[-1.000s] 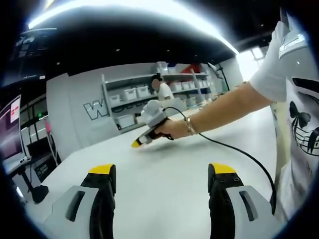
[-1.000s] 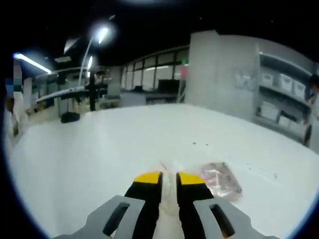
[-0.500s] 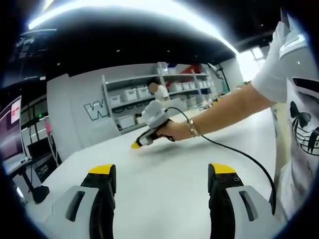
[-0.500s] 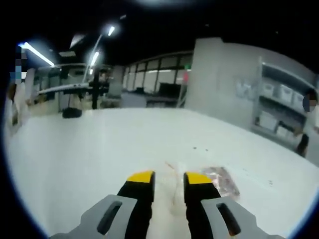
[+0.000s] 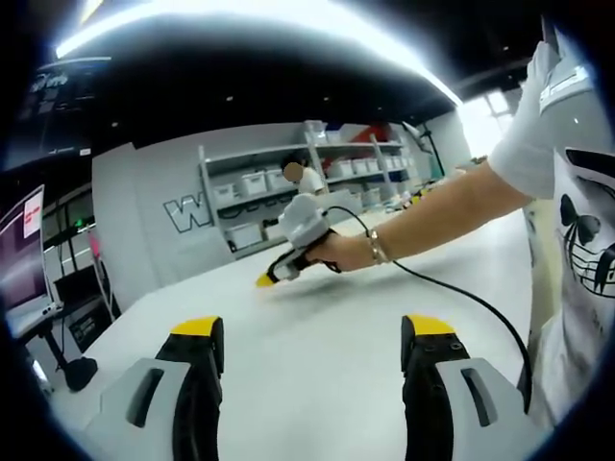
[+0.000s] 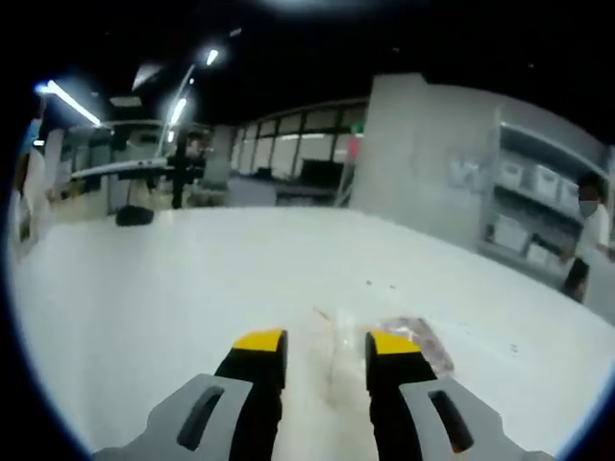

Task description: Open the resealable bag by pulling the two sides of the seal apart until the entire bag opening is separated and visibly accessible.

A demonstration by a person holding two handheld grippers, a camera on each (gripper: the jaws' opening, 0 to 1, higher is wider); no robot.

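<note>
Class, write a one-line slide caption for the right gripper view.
Right hand-held gripper, jaws apart, poised over the bag on the white table.

A wide white tabletop (image 6: 173, 279) is seen. A clear bag (image 6: 384, 348) lies flat on it, toward 5 o'clock in the right gripper view; a black cable (image 5: 480, 307) is trailed across it.

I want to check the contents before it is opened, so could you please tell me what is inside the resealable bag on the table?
The resealable bag shows a pinkish, mottled filling through clear plastic; what it is I cannot tell. The right gripper covers its near part.
</note>
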